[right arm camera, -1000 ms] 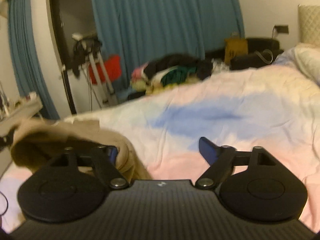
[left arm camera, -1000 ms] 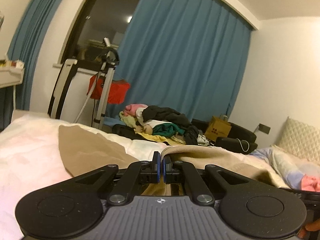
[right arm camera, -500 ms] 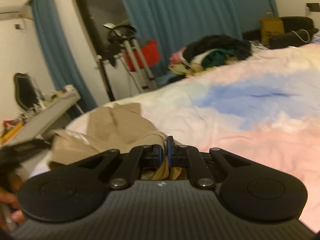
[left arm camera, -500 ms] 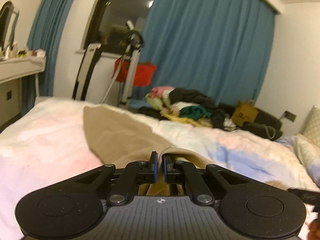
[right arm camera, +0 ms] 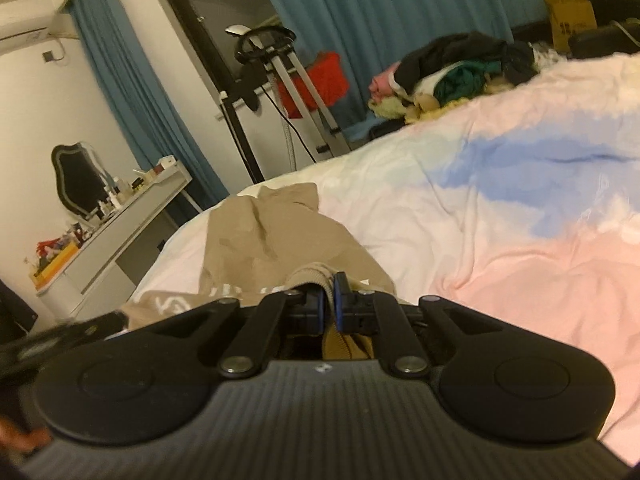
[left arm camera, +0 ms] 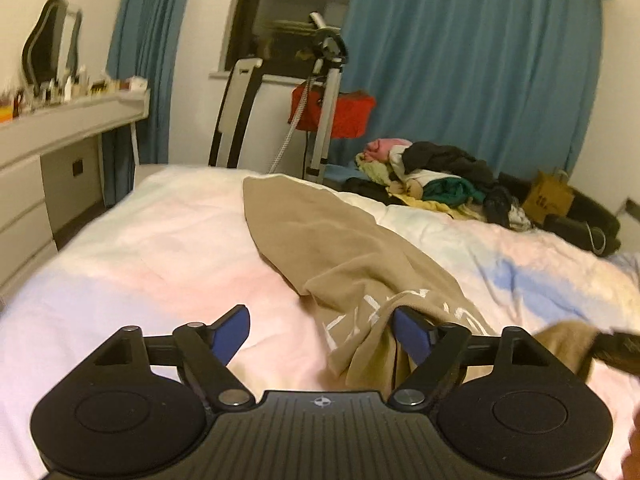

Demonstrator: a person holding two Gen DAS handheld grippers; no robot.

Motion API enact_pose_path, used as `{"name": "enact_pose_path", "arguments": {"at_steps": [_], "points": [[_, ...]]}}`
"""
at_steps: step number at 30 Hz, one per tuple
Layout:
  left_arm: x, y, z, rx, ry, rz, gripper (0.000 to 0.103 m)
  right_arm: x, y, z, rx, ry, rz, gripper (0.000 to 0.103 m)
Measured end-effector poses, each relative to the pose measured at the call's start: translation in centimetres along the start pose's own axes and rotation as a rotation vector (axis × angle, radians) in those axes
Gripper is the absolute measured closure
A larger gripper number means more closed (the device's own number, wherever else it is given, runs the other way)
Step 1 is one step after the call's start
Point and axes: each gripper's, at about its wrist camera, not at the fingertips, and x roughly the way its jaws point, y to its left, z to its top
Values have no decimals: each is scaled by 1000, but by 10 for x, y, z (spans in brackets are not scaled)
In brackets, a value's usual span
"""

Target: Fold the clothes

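A tan garment with white lettering (left arm camera: 344, 256) lies stretched across the bed (left arm camera: 160, 248). My left gripper (left arm camera: 320, 332) is open just above the bed, and the garment's near end drapes against its right finger (left arm camera: 412, 334). My right gripper (right arm camera: 328, 304) is shut on a ribbed edge of the same tan garment (right arm camera: 264, 240), which stretches away toward the bed's far corner. The right gripper's tip shows at the right edge of the left wrist view (left arm camera: 616, 348), with tan cloth hanging from it.
A pile of mixed clothes (left arm camera: 436, 172) lies at the far side of the bed. A white dresser with a mirror and clutter (left arm camera: 60, 120) stands left. An exercise machine with a red cloth (left arm camera: 320, 104) stands before blue curtains. A paper bag (left arm camera: 548, 196) sits far right.
My left gripper has opened and let go of the garment, which has dropped onto the bed. My right gripper, open a second ago, has shut on the garment's edge and holds it.
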Motion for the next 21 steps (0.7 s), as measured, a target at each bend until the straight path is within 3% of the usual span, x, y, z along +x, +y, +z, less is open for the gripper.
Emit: {"name": "enact_pose_path", "arguments": {"at_steps": [3, 8, 11, 16, 21], "points": [[-24, -13, -7, 75, -33, -46, 18, 10, -8, 0, 53, 19, 6, 95], [-47, -47, -23, 210, -146, -240, 15, 9, -22, -1, 168, 29, 79, 95], [-49, -76, -38, 346, -177, -298, 12, 3, -31, 0, 232, 22, 102, 95], [-37, -110, -67, 565, -230, -137, 12, -6, -41, 3, 281, 1, 113, 95], [-13, -124, -78, 657, -232, 100, 11, -18, -52, 4, 333, -36, 131, 95]]}}
